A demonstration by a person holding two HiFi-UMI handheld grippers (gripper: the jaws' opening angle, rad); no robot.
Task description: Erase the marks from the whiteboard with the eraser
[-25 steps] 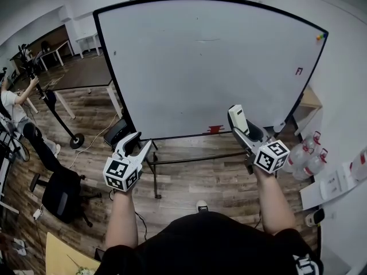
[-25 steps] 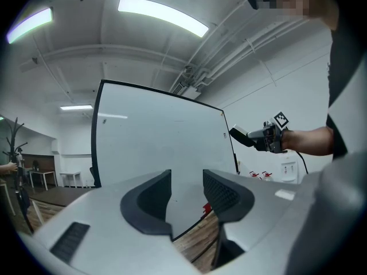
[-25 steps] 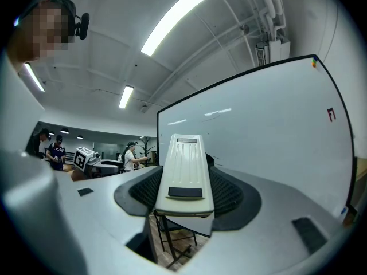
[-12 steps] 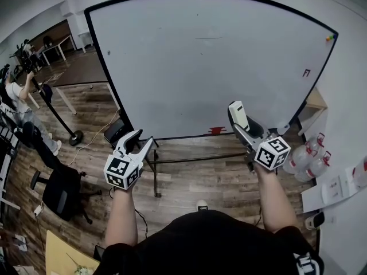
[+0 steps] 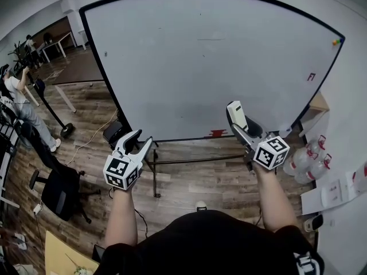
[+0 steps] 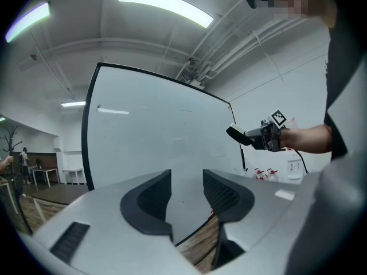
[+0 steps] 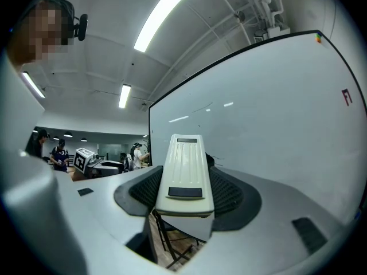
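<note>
A large black-framed whiteboard (image 5: 189, 67) stands ahead of me. On it are a faint line (image 5: 211, 39) near the top, a small red mark (image 5: 311, 77) at the right and a dark dot (image 5: 105, 54) at the left. My right gripper (image 5: 241, 125) is shut on a white eraser (image 5: 236, 116), held upright just short of the board's lower edge. The right gripper view shows the eraser (image 7: 184, 173) clamped between both pads, pointing at the whiteboard (image 7: 269, 119). My left gripper (image 5: 139, 142) is open and empty, low at the board's bottom left; the whiteboard (image 6: 149, 136) shows through its gap.
The board's stand (image 5: 155, 171) rests on a wood floor. Water bottles (image 5: 307, 159) stand at the right by the wall. A black office chair (image 5: 57, 188) and a person (image 5: 17, 102) are at the left. A red piece (image 5: 217, 133) sits at the board's bottom edge.
The whiteboard fills a little more of the head view, so I have come slightly closer. Both grippers hold nearly the same pose. The person at the left has shifted.
</note>
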